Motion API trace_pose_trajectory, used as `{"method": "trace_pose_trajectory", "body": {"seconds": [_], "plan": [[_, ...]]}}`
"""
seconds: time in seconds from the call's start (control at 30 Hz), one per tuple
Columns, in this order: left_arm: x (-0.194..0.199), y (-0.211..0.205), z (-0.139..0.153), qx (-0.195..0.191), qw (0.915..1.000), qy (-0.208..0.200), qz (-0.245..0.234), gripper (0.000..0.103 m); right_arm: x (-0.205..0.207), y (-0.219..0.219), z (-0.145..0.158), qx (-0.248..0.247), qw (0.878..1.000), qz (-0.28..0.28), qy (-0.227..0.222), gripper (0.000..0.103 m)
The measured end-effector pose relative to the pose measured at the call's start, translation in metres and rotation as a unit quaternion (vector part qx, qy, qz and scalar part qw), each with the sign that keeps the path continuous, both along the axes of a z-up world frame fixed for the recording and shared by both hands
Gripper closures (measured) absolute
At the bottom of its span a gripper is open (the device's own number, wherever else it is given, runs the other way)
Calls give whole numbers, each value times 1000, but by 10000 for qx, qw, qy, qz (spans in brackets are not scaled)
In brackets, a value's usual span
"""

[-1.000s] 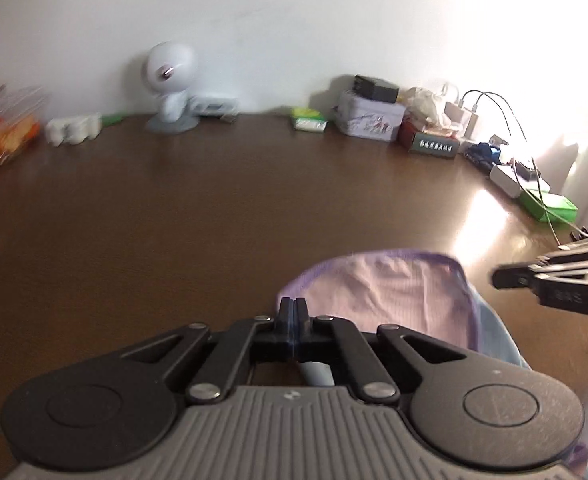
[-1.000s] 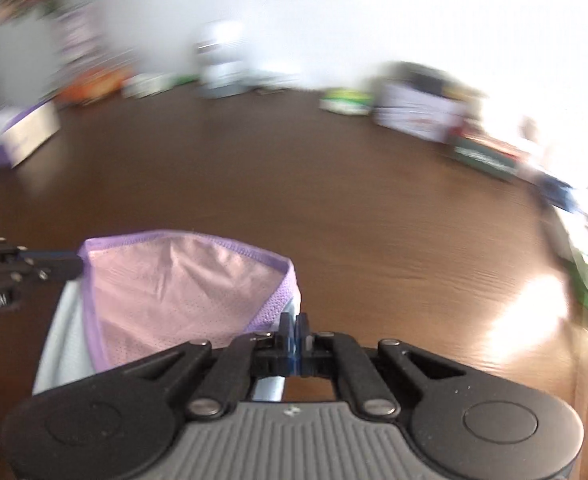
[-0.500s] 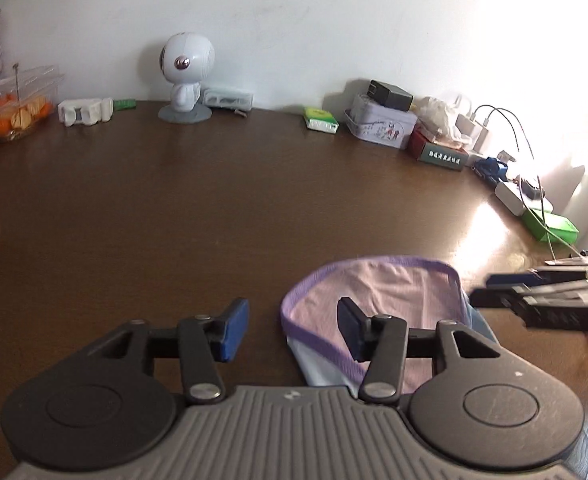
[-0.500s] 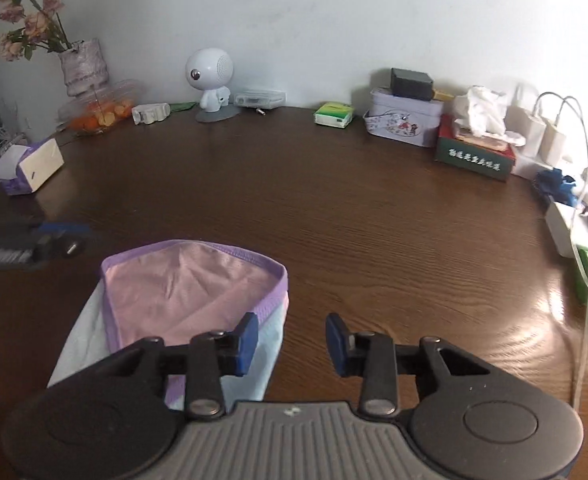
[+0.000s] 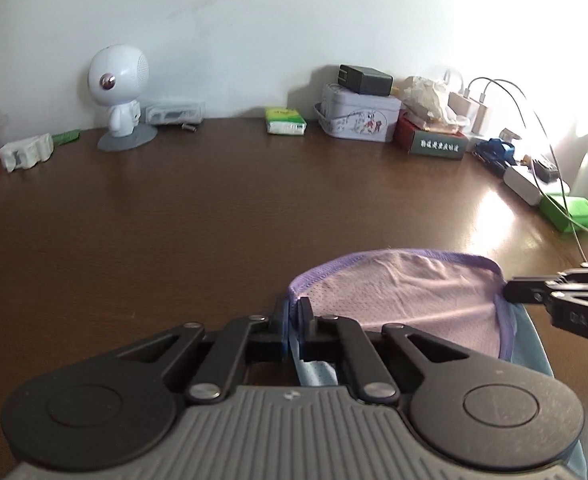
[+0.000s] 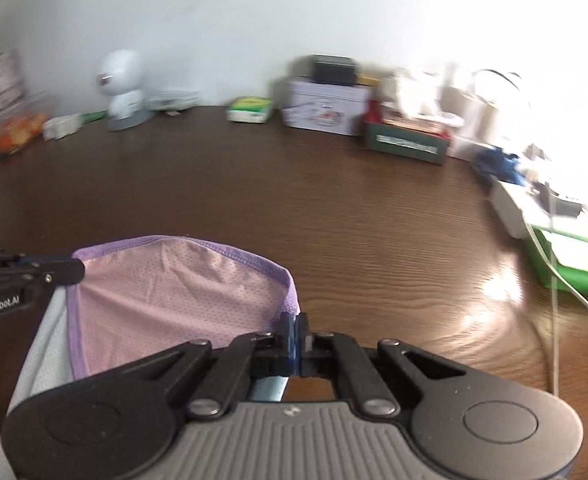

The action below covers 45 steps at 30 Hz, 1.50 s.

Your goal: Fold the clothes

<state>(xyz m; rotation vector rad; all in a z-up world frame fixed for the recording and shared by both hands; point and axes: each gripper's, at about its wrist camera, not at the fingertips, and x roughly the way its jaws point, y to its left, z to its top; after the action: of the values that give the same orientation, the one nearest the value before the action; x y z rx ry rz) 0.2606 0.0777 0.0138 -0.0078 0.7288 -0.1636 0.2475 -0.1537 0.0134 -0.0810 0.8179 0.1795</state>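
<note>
1. Garment (image 5: 410, 300), lilac mesh with purple trim over a pale blue layer, lies on the tabletop (image 5: 174, 220) right under both grippers.
2. Half a second ago both sets of fingers were spread; now I have the left gripper (image 5: 293, 322) closing on the near-left hem and the right gripper (image 6: 295, 334) pressed together on the right hem.
3. Both corners pinched, so I judge the next fold can start.
4. Readable: "GenRobot.AI" on the left gripper's side, seen from the right wrist; the box lettering is too small.

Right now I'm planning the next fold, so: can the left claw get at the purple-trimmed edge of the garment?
Probably yes. The left claw is already at the garment's purple hem, its jaws closing with the fabric between them. Nothing blocks it; the right claw pinches the opposite corner.
</note>
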Motion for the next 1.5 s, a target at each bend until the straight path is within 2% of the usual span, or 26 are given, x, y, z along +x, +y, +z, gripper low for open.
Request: {"method": "trace_pose_trajectory", "body": {"seconds": [0.03, 0.07, 0.1, 0.17, 0.2, 0.23, 0.3, 0.37, 0.43, 0.5, 0.57, 0.63, 0.77, 0.83, 0.87, 0.9, 0.97, 1.0, 1.1, 1.17, 1.23, 1.27, 1.3, 1.4, 1.47, 1.5], "plan": [[-3, -3, 5, 85, 9999, -79, 41, 88, -1, -5, 4, 77, 9999, -26, -83, 103], [-8, -5, 10, 158, 9997, -165, 72, 70, -7, -10, 12, 146, 9997, -32, -205, 101], [-16, -7, 16, 199, 9994, -264, 81, 46, -14, -15, 21, 210, 9992, -28, -349, 95], [-38, -6, 31, 191, 9992, -361, 42, 36, -36, -26, 44, 238, 9981, 69, -556, 76], [-53, -5, 40, 111, 9992, -382, -77, 35, -51, -32, 55, 286, 9975, 140, -628, 59], [-70, -1, 47, -7, 9988, -412, -272, 33, -68, -37, 66, 347, 9968, 213, -686, 55], [-111, 8, 56, -249, 9958, -567, -677, 16, -103, -45, 82, 470, 9951, 546, -681, 55], [-152, 14, 54, -150, 9950, -652, -744, 16, -148, -42, 86, 463, 9891, 1258, -613, 53], [-194, 17, 47, -22, 9953, -506, -820, 17, -192, -39, 76, 360, 9798, 1873, -597, 53], [-233, 17, 41, -175, 9934, -319, -1086, 21, -233, -32, 60, 279, 9724, 2269, -468, 56], [-259, 12, 37, -477, 9885, -260, -1411, 21, -263, -28, 44, 362, 9691, 2420, -303, 58], [-282, 6, 33, -733, 9822, -211, -1715, 21, -284, -26, 30, 489, 9653, 2537, -368, 58], [-284, -15, 17, -596, 9792, -86, -1940, 24, -293, -20, 14, 637, 9667, 2449, -388, 59], [-282, -22, 9, -424, 9790, 53, -1993, 40, -293, -15, 7, 539, 9659, 2505, -378, 65], [-281, -23, 6, -424, 9797, 152, -1951, 65, -291, -14, 3, 486, 9669, 2483, -322, 68], [-279, -24, 3, -424, 9804, 250, -1909, 71, -289, -14, 0, 495, 9688, 2409, -306, 73], [-281, -24, -1, -439, 9809, 336, -1863, 75, -286, -18, -2, 620, 9717, 2264, -271, 81], [-282, -24, -1, -464, 9809, 357, -1857, 81, -287, -21, -2, 683, 9719, 2238, -253, 90], [-288, -24, -2, -483, 9815, 389, -1811, 84, -289, -30, -4, 875, 9710, 2217, -190, 97], [-293, -23, 1, -434, 9823, 358, -1787, 83, -291, -37, -6, 1002, 9702, 2202, -148, 99], [-303, -17, 7, -504, 9823, 227, -1789, 65, -296, -40, -3, 932, 9709, 2201, -167, 99], [-308, -14, 9, -532, 9810, 208, -1856, 47, -301, -43, 1, 883, 9703, 2237, -258, 96], [-312, -12, 12, -494, 9803, 179, -1905, 41, -307, -47, 5, 838, 9690, 2292, -388, 92], [-316, -13, 11, -209, 9805, 140, -1950, 41, -314, -53, 12, 780, 9609, 2594, -582, 67], [-314, -15, 8, -134, 9790, 149, -2029, 43, -312, -48, 12, 735, 9563, 2767, -586, 68], [-312, -16, 6, -118, 9782, 184, -2064, 49, -310, -44, 10, 676, 9549, 2833, -569, 70]]}}
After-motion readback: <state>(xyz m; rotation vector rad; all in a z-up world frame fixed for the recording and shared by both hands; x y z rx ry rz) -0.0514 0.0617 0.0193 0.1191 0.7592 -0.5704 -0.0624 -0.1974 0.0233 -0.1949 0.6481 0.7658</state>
